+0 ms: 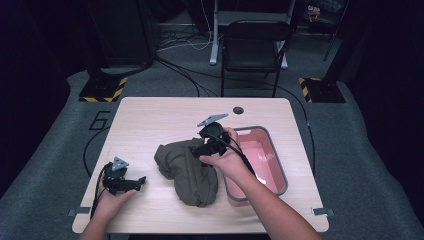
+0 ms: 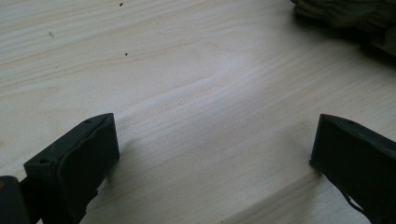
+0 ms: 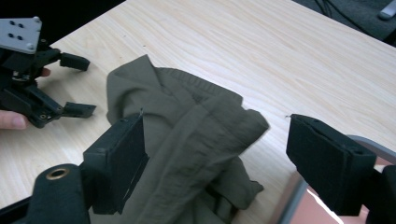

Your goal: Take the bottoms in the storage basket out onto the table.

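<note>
Right gripper (image 3: 215, 154) hovers with its jaws spread wide over the crumpled olive-green cloth garment (image 1: 187, 170), which lies heaped at the middle of the light wooden table (image 1: 150, 125). Just at the garment's 3 o'clock sits a pink plastic bin with a grey rim (image 1: 272, 145). Left gripper (image 1: 142, 181), wide open and empty, rests at the garment's 9 o'clock, well apart.

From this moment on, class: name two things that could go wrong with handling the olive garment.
1. The right gripper stands open over the crumpled olive garment; closing may catch just one loose fold, leaving the rest dragging.
2. The pink bin sits right beside the cloth, so a trailing part could snag its rim.
</note>
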`<action>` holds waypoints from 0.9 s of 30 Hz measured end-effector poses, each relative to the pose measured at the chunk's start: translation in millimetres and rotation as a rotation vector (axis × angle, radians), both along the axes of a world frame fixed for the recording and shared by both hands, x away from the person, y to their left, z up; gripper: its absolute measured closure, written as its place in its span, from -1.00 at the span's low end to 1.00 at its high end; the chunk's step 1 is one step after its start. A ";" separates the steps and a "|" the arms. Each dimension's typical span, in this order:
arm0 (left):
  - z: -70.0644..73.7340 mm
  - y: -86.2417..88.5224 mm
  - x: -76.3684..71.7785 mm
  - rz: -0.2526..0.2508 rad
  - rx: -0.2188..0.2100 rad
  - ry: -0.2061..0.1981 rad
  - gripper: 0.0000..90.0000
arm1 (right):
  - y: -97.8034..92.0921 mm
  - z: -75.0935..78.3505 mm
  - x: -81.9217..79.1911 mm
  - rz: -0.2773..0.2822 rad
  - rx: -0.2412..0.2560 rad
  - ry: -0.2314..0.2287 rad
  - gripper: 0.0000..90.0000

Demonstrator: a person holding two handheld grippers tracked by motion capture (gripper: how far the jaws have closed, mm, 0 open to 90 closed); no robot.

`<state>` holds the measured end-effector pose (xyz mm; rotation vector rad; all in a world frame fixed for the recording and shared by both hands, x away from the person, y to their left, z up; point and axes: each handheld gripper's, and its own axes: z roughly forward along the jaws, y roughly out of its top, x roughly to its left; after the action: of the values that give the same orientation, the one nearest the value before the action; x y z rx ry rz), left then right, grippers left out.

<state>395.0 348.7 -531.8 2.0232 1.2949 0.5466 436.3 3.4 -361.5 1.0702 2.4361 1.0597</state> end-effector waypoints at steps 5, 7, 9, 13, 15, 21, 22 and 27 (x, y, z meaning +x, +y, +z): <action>0.0 0.0 0.0 0.000 0.000 0.000 -0.99 | -11.8 -1.0 2.1 -0.017 0.008 -0.012 -0.56; 0.0 0.0 0.0 0.000 0.000 0.000 -0.99 | -15.8 -1.8 2.7 -0.029 0.011 -0.012 -0.56; 0.0 0.0 0.0 0.000 0.000 0.000 -0.99 | -19.7 -2.3 3.3 -0.033 0.004 -0.013 -0.55; 0.0 -0.1 0.0 0.001 0.000 0.000 -0.99 | -28.3 -2.8 4.1 -0.048 0.013 -0.017 -0.53; 0.0 0.0 0.0 0.000 0.000 0.000 -0.99 | -32.6 -3.6 4.2 -0.060 0.023 -0.016 -0.52; 0.0 -0.1 0.0 0.001 -0.001 0.000 -0.99 | -48.0 -4.6 3.5 -0.086 0.026 -0.023 -0.48; 0.0 -0.1 0.0 0.000 -0.001 0.000 -0.99 | -50.9 -4.5 3.9 -0.085 0.025 -0.033 -0.48; -0.1 -0.1 0.0 0.001 -0.001 -0.001 -0.99 | -65.0 -4.0 4.2 -0.103 0.031 -0.043 -0.47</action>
<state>395.0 348.6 -531.9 2.0215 1.2955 0.5469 440.6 -61.7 -365.5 1.1570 2.3116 1.0790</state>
